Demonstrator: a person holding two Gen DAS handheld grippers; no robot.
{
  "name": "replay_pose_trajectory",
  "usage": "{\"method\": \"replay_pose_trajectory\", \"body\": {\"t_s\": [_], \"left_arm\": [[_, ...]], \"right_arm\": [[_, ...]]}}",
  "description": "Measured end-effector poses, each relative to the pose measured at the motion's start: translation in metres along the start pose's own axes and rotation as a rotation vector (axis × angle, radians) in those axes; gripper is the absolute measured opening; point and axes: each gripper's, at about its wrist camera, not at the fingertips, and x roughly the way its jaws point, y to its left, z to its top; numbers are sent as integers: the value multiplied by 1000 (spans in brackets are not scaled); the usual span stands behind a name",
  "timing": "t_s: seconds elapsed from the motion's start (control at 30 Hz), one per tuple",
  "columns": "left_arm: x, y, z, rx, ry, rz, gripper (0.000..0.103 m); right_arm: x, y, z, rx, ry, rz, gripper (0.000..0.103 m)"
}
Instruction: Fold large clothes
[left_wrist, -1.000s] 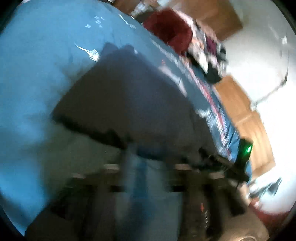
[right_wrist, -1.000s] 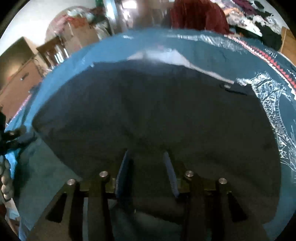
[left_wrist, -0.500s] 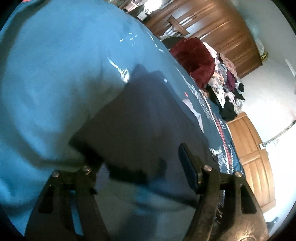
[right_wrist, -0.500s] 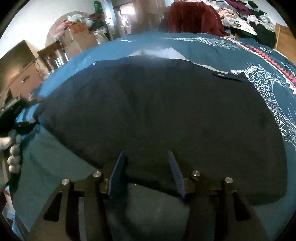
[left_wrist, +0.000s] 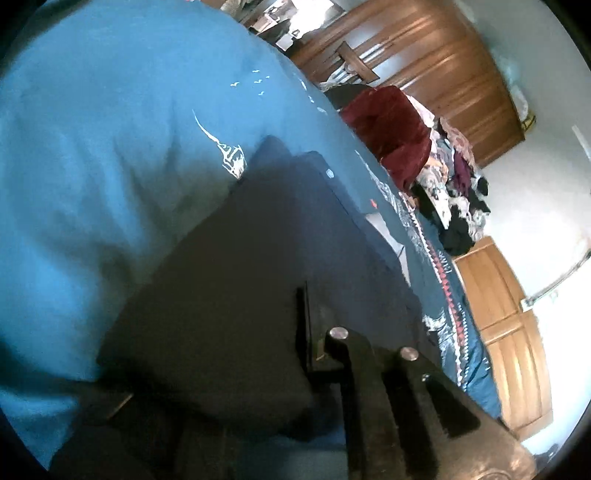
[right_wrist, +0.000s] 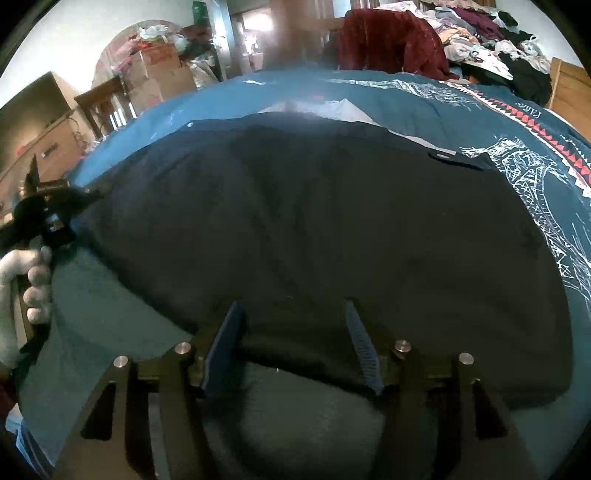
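A large dark navy garment (left_wrist: 277, 258) (right_wrist: 332, 221) lies spread flat on a blue bedspread (left_wrist: 92, 147) (right_wrist: 110, 295) with white line drawings. My right gripper (right_wrist: 292, 306) is open and straddles the garment's near edge, with cloth lying between its blue pads (right_wrist: 225, 343). My left gripper (left_wrist: 210, 365) stands open at the garment's left corner. Only its right finger (left_wrist: 303, 325) shows clearly, and dark cloth covers the rest. In the right wrist view a white-gloved hand (right_wrist: 22, 273) holds the left gripper (right_wrist: 51, 214) at the garment's left edge.
A dark red garment (left_wrist: 391, 136) (right_wrist: 388, 40) and a heap of mixed clothes (left_wrist: 458, 192) (right_wrist: 491, 44) sit at the bed's far side. Wooden wardrobes (left_wrist: 424, 62) stand behind. Cardboard boxes (right_wrist: 159, 70) and furniture fill the far left. A pale cloth (right_wrist: 332, 109) peeks from under the garment's far edge.
The left gripper opened and let go of the garment's corner, then shifted over the cloth. The right gripper's fingers spread wider and the garment settled flat on the bed.
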Motion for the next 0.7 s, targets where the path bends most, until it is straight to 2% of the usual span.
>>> {"method": "replay_pose_trajectory", "body": {"t_s": [0.03,0.1,0.17,0.23,0.27,0.37,0.4,0.47,0.53,0.67,0.7], "left_arm": [[0,1,0,-6,7,-7,11],[4,6,0,-28,32,-29,33],[7,4,0,-20,48,-33,37],[3,-2,-1,13,45,-24,31],[0,-5,-1,25,37,-19,7],[-9,-24,-3,124,2,12,6],[-11,-32,-5,165,-8,34,5],[-15,-53,-10,272,-37,76,5],[-15,-70,-14,363,-53,103,5],[-14,-101,-25,547,-76,157,6],[-13,-108,-28,587,-78,169,6]], "right_arm": [[-1,0,0,-1,-1,-1,63],[-2,3,0,-8,3,-7,64],[-5,5,2,-15,14,-10,67],[-13,8,8,2,27,15,68],[-19,10,13,15,27,39,68],[-38,26,45,-26,-23,75,68],[-42,35,66,-57,-47,90,69],[-40,50,100,-105,-57,128,77],[-25,69,142,-151,-45,165,79],[25,126,224,-222,74,272,80],[42,142,241,-222,148,325,80]]}}
